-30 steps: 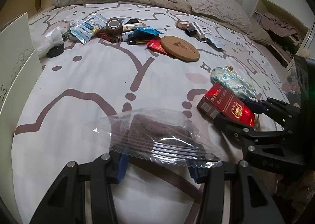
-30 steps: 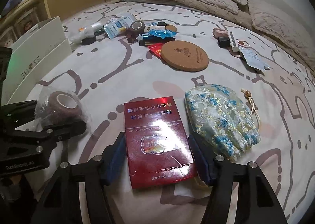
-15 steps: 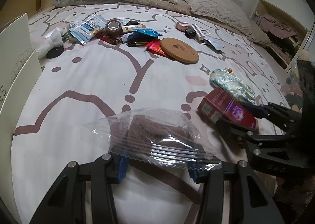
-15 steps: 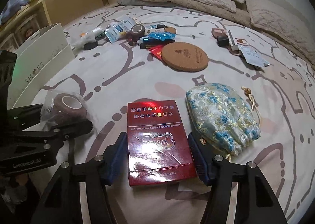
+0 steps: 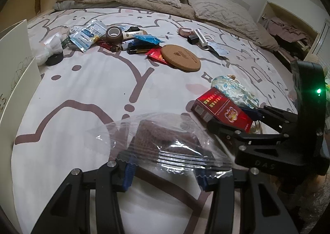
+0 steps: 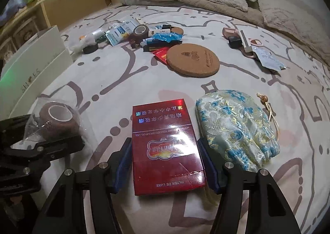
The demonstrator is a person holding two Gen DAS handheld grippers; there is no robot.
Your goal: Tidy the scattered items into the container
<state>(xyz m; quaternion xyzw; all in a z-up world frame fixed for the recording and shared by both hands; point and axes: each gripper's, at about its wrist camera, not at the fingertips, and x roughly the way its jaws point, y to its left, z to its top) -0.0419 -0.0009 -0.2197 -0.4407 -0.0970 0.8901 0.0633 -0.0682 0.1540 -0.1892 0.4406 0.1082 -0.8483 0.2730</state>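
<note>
Red and shiny, the flat cigarette pack [image 6: 168, 147] sits clamped between your right gripper [image 6: 166, 165] pads. It now tips up off the bed sheet [image 5: 86, 89], where a second ago it lay flat, so you have it. Your left gripper [image 5: 163, 174] pinches the crinkly clear bag [image 5: 165, 143] with the brown tape roll [image 6: 58, 118] inside. Both can go to the white shoe box [image 6: 33, 69] on your left. The soft flowery pouch [image 6: 237, 129] and round cork coaster [image 6: 192, 60] wait.
</note>
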